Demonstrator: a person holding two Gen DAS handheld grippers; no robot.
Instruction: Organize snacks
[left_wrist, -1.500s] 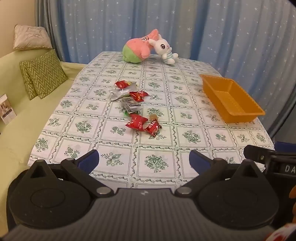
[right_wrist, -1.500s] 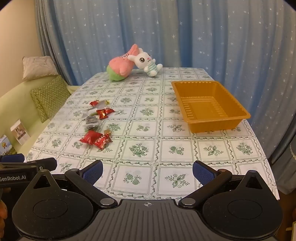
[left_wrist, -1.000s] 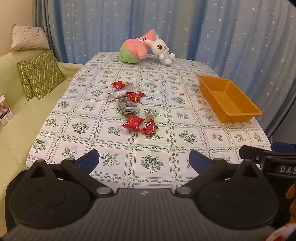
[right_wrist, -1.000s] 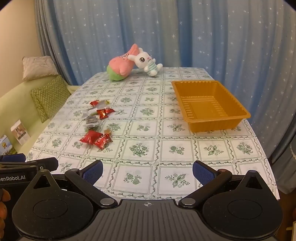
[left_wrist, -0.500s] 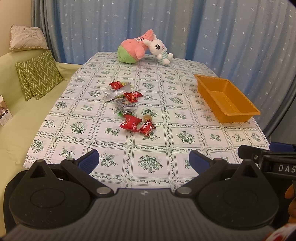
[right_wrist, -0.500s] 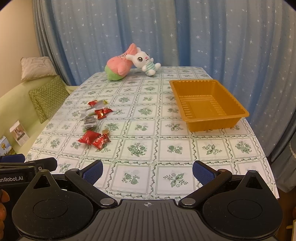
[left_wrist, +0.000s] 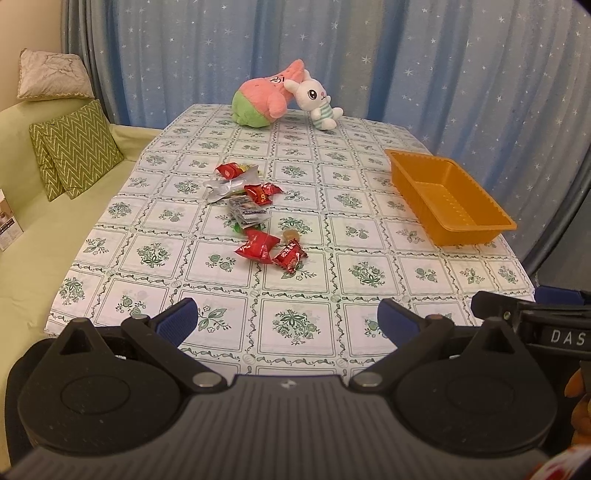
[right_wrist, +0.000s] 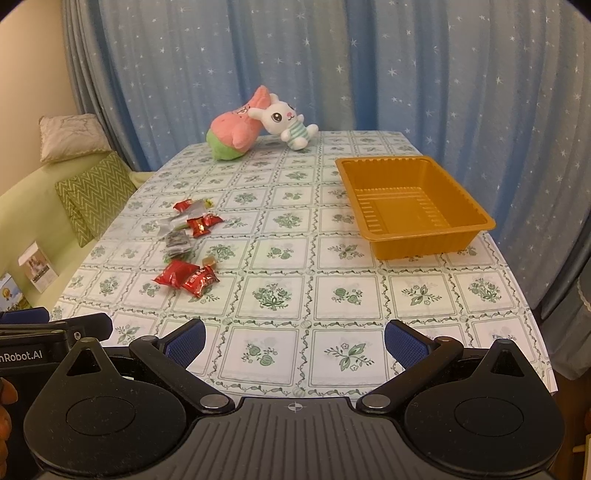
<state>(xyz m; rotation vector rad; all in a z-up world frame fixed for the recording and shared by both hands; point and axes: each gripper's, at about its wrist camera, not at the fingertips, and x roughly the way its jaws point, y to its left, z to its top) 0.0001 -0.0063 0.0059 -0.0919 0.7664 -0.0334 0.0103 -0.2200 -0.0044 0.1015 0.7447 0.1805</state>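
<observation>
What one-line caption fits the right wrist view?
Open right gripper above a floral tablecloth, empty orange plastic tray ahead right, scattered red and silver snack packets ahead left.

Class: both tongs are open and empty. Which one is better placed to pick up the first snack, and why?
Probably the left tongs: the snack pile lies almost straight ahead of them, while from the right tongs it lies off to the left, with the empty orange tray nearer that side.

Glossy foil snacks (left_wrist: 256, 246), plastic tray (left_wrist: 449, 199)
</observation>
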